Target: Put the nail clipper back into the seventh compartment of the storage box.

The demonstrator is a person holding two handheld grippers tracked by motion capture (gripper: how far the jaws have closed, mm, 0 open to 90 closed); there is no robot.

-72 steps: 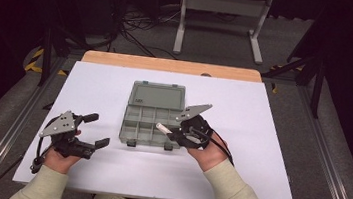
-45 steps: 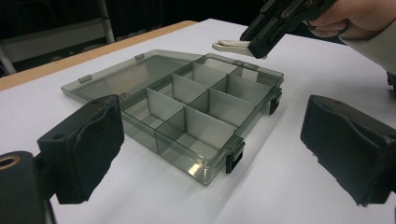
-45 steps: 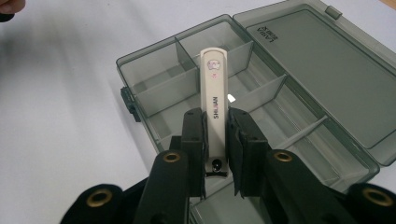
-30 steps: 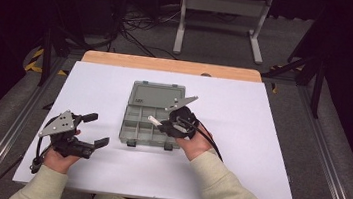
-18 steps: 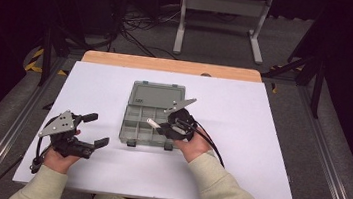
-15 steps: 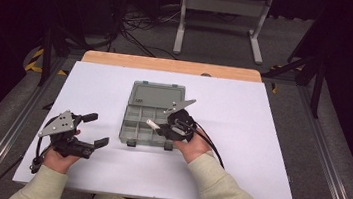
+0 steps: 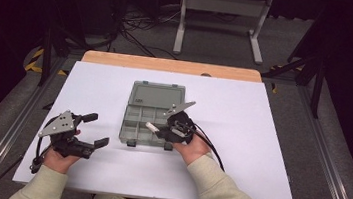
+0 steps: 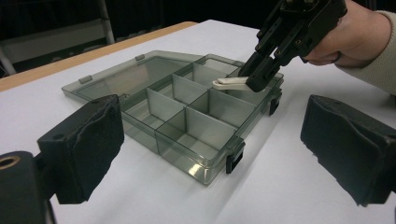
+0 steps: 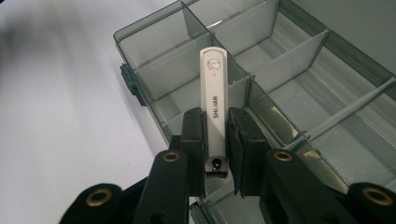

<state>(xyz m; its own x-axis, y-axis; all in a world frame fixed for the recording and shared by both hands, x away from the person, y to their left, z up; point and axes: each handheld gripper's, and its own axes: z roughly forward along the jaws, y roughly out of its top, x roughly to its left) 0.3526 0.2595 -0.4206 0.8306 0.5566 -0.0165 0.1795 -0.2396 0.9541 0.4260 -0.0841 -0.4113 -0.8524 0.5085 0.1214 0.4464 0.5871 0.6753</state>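
1. My right gripper (image 9: 215, 144) clamps a white nail clipper (image 9: 214, 100) between its two black jaws, gripping it near the clipper's lower end.
2. The clipper points away from the camera, above the dividers of an open, smoke-grey compartment box (image 9: 154, 44).
3. The box sits on a white table (image 9: 60, 116), a black latch (image 9: 129, 79) at its near wall.

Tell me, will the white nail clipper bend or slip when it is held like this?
The nail clipper probably stays stiff: it juts straight out from the right gripper. Its glossy shell might slip, though the padded jaws clamp both sides. Being flat, it should not roll.
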